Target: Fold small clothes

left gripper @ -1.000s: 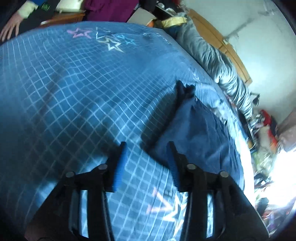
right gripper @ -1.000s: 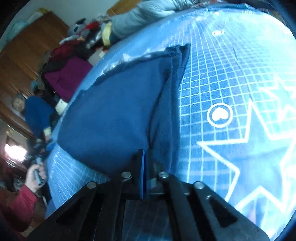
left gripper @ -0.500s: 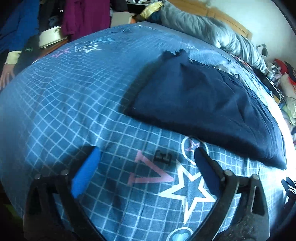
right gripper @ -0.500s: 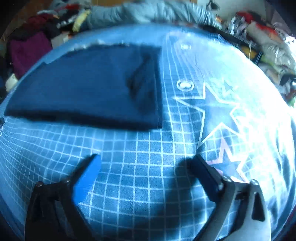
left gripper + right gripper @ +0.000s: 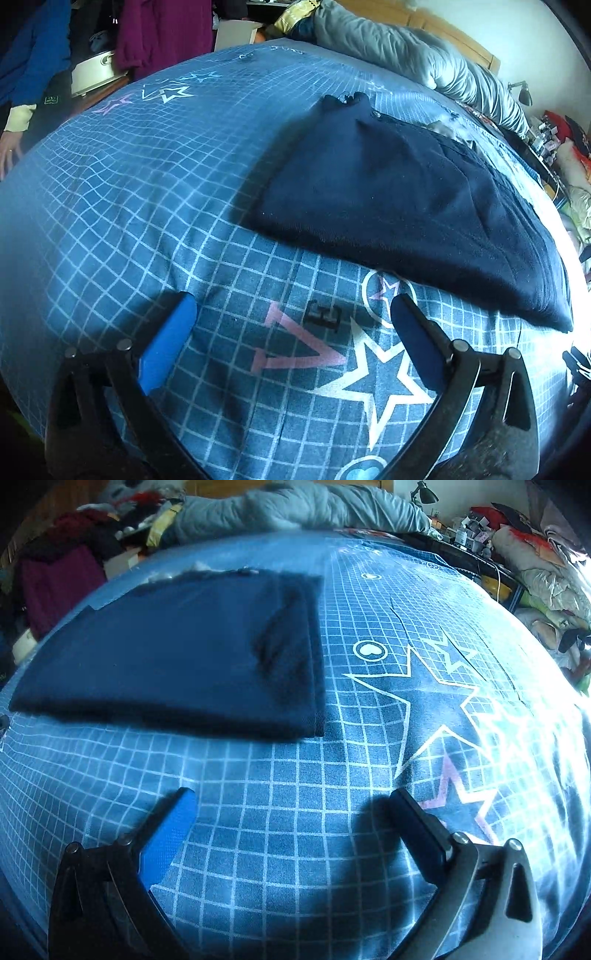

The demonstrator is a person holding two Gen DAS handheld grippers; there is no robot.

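2 grippers, left gripper and right gripper, gape wide and empty over bare bedspread, just short of the folded navy garment's near edge.

strong daylight pours in from the right, blowing out that edge in both views and glaring off the blue grid-patterned bedspread. soft shadows fall toward the left. fisheye bulge bends the grid; corners go black, and the far clutter is slightly soft.

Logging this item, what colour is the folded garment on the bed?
Dark navy garment, plain; clearest in the right wrist view.
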